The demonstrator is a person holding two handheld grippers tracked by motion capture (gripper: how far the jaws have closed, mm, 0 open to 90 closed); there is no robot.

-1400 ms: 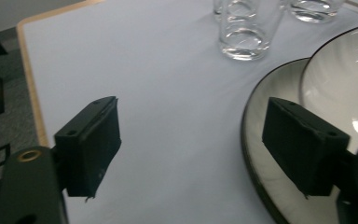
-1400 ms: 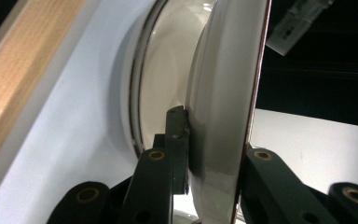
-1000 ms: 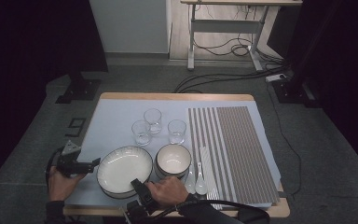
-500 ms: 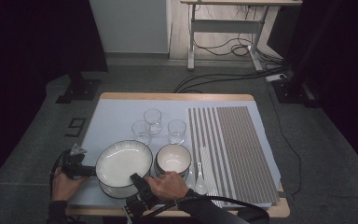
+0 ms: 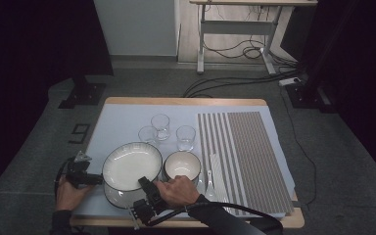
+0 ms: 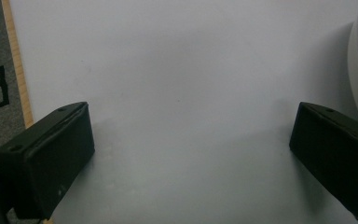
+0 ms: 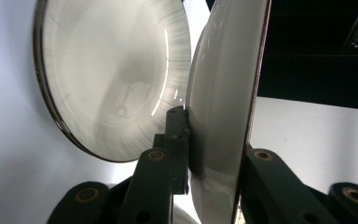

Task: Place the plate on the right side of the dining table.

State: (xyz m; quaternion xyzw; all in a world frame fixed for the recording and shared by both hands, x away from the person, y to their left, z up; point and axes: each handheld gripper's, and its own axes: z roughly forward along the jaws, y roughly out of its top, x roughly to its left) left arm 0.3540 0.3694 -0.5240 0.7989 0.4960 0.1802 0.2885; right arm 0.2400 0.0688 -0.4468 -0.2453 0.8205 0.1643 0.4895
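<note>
- Gripping the near rim of the upper plate, the right gripper has its jaws closed tight on the thin edge; in the right gripper view this plate stands between the two black jaws, one jaw on its underside and one on its inner face.
- The rim is probably chosen because it is the one part thin enough for the jaws to bite.
- A second plate lies under it at the lower left of the high view; in the right gripper view it appears apart from the held one, so the upper plate seems lifted and tilted off the stack.
- The left gripper waits just beside the left rim of the plates with its jaws wide open and nothing between them; in its own view there is bare white mat between them.
- The bowl stands just right of the plates, very near the right hand, with a spoon beyond it.
- Three glasses stand close behind, toward the upper middle.
- Free room is the bare mat at the upper left; the table edge is close below.
</note>
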